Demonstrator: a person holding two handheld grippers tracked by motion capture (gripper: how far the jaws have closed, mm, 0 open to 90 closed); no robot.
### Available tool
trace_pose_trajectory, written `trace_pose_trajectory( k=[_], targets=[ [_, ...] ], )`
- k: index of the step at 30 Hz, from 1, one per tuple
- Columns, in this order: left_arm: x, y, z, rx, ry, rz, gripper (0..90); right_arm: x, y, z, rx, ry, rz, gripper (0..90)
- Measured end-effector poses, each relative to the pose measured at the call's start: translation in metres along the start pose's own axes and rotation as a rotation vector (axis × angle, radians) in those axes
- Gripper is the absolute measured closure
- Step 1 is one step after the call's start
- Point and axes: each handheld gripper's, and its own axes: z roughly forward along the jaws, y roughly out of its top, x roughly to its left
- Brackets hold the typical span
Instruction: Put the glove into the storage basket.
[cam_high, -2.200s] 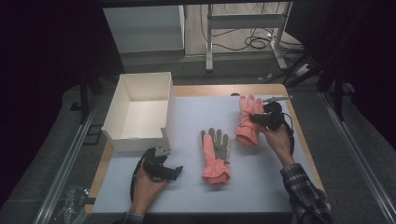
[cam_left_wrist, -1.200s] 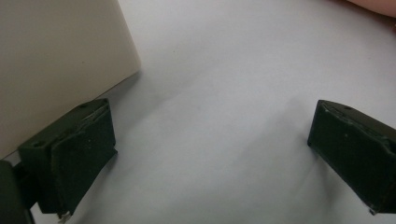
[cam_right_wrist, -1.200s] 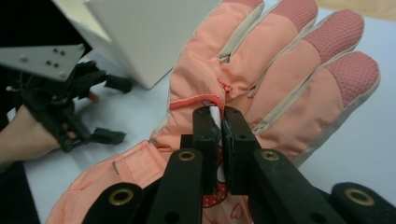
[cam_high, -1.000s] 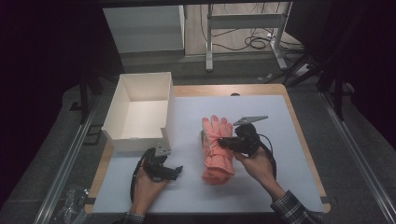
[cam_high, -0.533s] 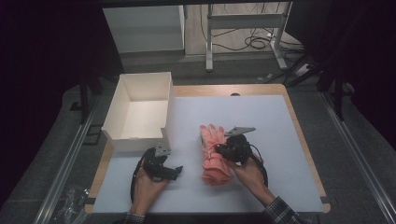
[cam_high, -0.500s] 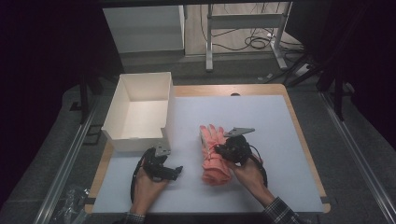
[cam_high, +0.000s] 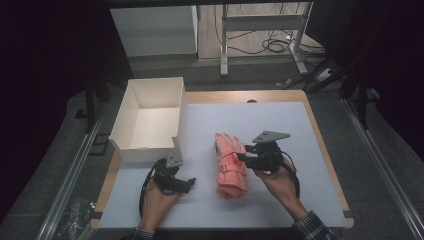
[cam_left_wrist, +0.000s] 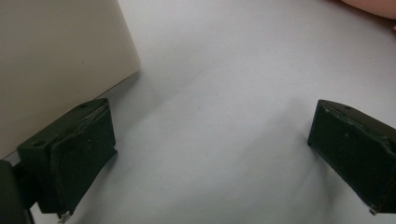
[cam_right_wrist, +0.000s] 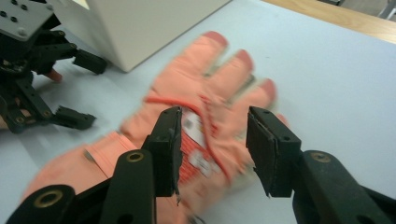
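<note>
High view: soft, limp gloves (cam_high: 231, 165) lie stacked; right gripper (cam_high: 241, 156) fingers, just opening, half apart above; best pinched at the cuff.

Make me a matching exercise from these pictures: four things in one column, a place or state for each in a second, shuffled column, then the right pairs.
Things
1. white box
2. stacked orange gloves
3. left gripper
4. right gripper

Places or states
A. open over the bare mat, just in front of the box's near corner
B. lying flat on the middle of the mat
C. empty, at the table's far left corner
D. fingers have just been opening above the gloves, no longer pinching them

Pairs: 1-C, 2-B, 3-A, 4-D
</note>
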Motion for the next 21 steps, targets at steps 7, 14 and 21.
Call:
trace_pose_trajectory(
  k=[7, 14, 21],
  targets=[
    [0.000, 0.000, 0.000, 0.003, -0.001, 0.005, 0.7, -0.019, -0.044, -0.010, 0.049, 0.058, 0.027, 72.3],
    [0.000, 0.000, 0.000, 0.004, -0.003, 0.004, 0.7, -0.010, -0.080, -0.003, 0.091, 0.127, 0.003, 82.8],
    [0.000, 0.000, 0.000, 0.003, -0.003, 0.002, 0.7, 0.005, -0.098, 0.011, 0.109, 0.185, -0.012, 85.3]
  ],
)
